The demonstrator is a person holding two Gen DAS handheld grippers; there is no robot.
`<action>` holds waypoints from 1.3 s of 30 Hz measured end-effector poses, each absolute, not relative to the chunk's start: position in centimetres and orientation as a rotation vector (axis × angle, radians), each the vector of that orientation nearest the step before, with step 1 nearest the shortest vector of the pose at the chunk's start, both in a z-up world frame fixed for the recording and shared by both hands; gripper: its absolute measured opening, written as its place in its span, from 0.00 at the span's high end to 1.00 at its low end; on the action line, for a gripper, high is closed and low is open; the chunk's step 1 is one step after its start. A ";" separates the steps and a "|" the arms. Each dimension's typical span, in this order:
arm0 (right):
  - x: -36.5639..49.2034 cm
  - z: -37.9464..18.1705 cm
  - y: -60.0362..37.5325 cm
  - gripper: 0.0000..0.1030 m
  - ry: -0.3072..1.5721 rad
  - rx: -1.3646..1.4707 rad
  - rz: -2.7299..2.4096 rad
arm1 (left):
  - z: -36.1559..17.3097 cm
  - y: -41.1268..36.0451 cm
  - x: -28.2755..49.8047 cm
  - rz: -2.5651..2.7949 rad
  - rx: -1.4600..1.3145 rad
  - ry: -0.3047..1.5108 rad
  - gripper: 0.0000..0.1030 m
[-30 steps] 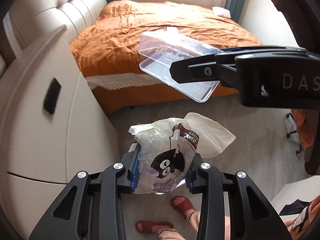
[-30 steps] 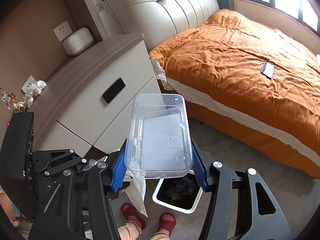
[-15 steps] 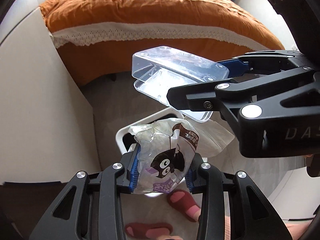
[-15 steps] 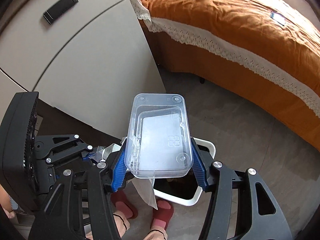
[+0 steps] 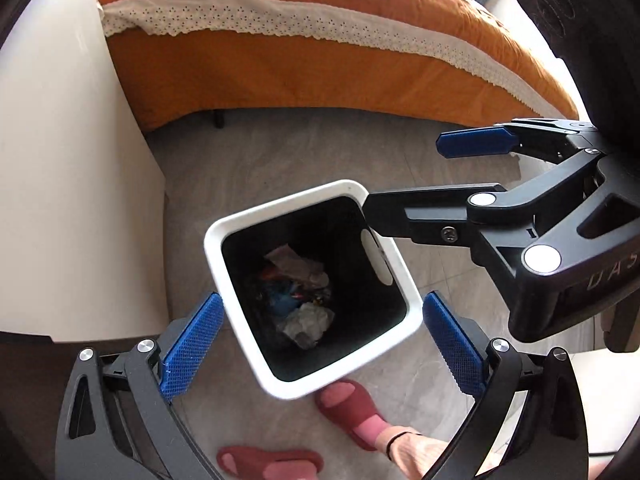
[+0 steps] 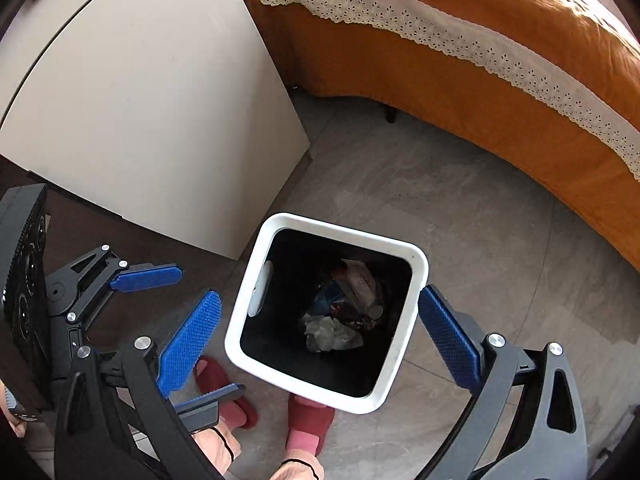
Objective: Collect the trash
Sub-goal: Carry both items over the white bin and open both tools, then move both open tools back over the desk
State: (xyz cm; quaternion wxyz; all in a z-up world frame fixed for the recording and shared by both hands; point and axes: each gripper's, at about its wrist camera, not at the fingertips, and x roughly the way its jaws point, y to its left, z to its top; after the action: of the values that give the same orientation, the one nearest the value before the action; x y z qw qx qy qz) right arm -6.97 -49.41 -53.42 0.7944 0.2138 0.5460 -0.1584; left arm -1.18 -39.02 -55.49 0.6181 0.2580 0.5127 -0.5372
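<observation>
— Left gripper (image 5: 320, 344)?
— Spread wide, nothing between the blue pads (image 5: 191, 347). Hangs above the near edge of the bin (image 5: 404, 276), one pad to each side of it in the left wrist view.
— Right gripper (image 6: 320, 344)?
— Also spread wide, holding nothing. Poised over the same bin, blue pads flanking its rim. Seen from the left camera as a black arm reaching in from the right, one finger tip crossing the bin's far right corner.
— Trash (image 5: 298, 294)?
— Down at the bottom of the bin: crumpled white paper, a pale wrapper, bits of blue and red among darker scraps. Hard to tell single pieces apart in the dark liner.
— Bin itself?
— White square rim, black inside, upright on the grey tiled floor (image 6: 460, 208). Close beside the corner of a cream cabinet (image 6: 152, 92), with the orange bed (image 6: 480, 92) and its white lace trim further off.
— Anything else close by?
— Two feet in red slippers (image 6: 308, 420) on the floor just beside the near side of the bin.
</observation>
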 end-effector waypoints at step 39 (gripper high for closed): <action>2.9 -15.6 -38.8 0.04 0.717 0.219 -0.027 | -16.4 -24.8 5.2 -0.833 0.375 0.765 0.05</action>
State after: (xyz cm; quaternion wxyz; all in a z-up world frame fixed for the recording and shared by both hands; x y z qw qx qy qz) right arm 2.91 -38.83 -15.65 0.9304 0.1070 0.3503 -0.0132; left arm 5.19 -24.76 -16.35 0.8278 0.1765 0.3601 -0.3923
